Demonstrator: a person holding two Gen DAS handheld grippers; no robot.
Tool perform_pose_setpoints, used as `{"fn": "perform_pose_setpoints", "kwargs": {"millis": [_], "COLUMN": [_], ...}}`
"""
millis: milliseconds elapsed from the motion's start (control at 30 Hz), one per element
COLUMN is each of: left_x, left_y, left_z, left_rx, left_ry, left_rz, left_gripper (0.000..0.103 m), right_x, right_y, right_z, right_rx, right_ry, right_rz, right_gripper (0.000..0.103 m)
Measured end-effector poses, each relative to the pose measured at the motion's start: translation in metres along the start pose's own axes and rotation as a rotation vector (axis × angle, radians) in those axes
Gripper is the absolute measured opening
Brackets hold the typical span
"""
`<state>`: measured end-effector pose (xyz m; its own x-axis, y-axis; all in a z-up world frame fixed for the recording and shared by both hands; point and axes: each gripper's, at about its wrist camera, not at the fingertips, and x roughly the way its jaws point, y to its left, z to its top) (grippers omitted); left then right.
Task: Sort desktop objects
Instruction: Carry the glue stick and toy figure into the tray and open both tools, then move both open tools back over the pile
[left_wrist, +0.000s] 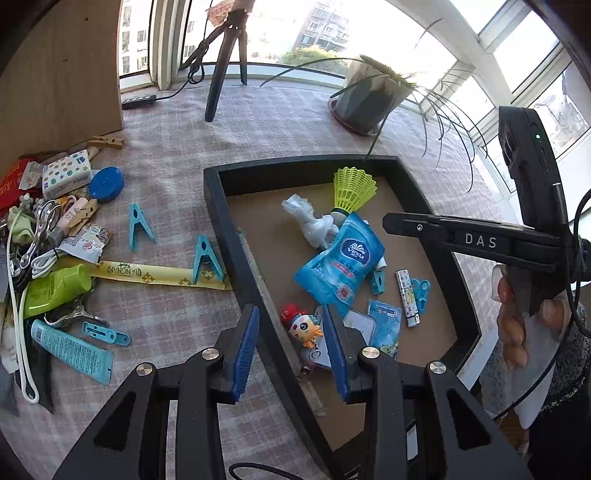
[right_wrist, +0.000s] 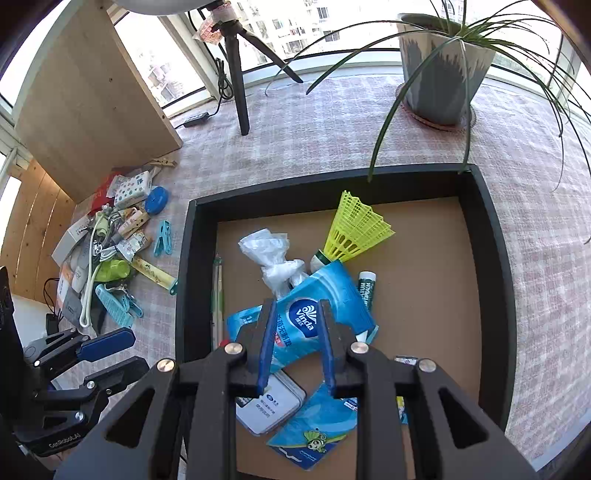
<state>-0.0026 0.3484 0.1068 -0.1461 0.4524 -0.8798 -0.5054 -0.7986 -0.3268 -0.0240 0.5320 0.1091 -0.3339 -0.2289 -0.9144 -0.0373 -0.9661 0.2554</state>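
A black tray (left_wrist: 236, 251) (right_wrist: 184, 277) with a brown floor holds a yellow shuttlecock (left_wrist: 352, 188) (right_wrist: 354, 232), crumpled white plastic (left_wrist: 306, 218), a blue Vinda wipes pack (left_wrist: 341, 266) (right_wrist: 334, 288), cards and small clips. My left gripper (left_wrist: 291, 325) (right_wrist: 138, 350) straddles the tray's left wall. It is open, and a red-capped cartoon keychain (left_wrist: 301, 325) lies on the tray floor below the gap. My right gripper (right_wrist: 297, 314) (left_wrist: 388, 221) hovers over the wipes pack. Its jaws are slightly parted, with nothing pinched between them.
Left of the tray lies a pile of clutter (left_wrist: 55, 240) (right_wrist: 107, 251): tubes, clothespins, a tissue pack and a blue tape measure. Two blue pegs (left_wrist: 138, 227) and a yellow wrapper (left_wrist: 159, 275) lie nearer. A potted plant (right_wrist: 443, 62), a tripod (right_wrist: 236, 74) and a wooden board (right_wrist: 85, 103) stand behind.
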Motion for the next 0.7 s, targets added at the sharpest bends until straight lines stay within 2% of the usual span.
{"fn": "perform_pose_setpoints", "kwargs": {"millis": [267,400,567,700], "left_x": [0.0,-0.003,0.001,0.009], "left_y": [0.093,0.135,0.158,0.162], "left_z": [-0.011,-0.016,-0.018,-0.018], "left_rx": [-0.242,-0.366,-0.463,-0.497], "left_ry": [0.011,0.015,0.033,0.047], "left_rz": [0.102,0.126,0.116,0.123], "left_gripper": [0.033,0.033,0.033,0.033], "right_x": [0.021,0.043,0.086,0.117], "right_y": [0.073,0.113,0.15,0.167], "right_z": [0.022,0.035,0.054,0.064], "right_rx": [-0.141,-0.209,-0.217,-0.222], "right_ry": [0.036,0.075,0.164,0.209], "right_rz": [0.088,0.132,0.197,0.187], "right_gripper": [0.022,0.022,0.022,0.022]}}
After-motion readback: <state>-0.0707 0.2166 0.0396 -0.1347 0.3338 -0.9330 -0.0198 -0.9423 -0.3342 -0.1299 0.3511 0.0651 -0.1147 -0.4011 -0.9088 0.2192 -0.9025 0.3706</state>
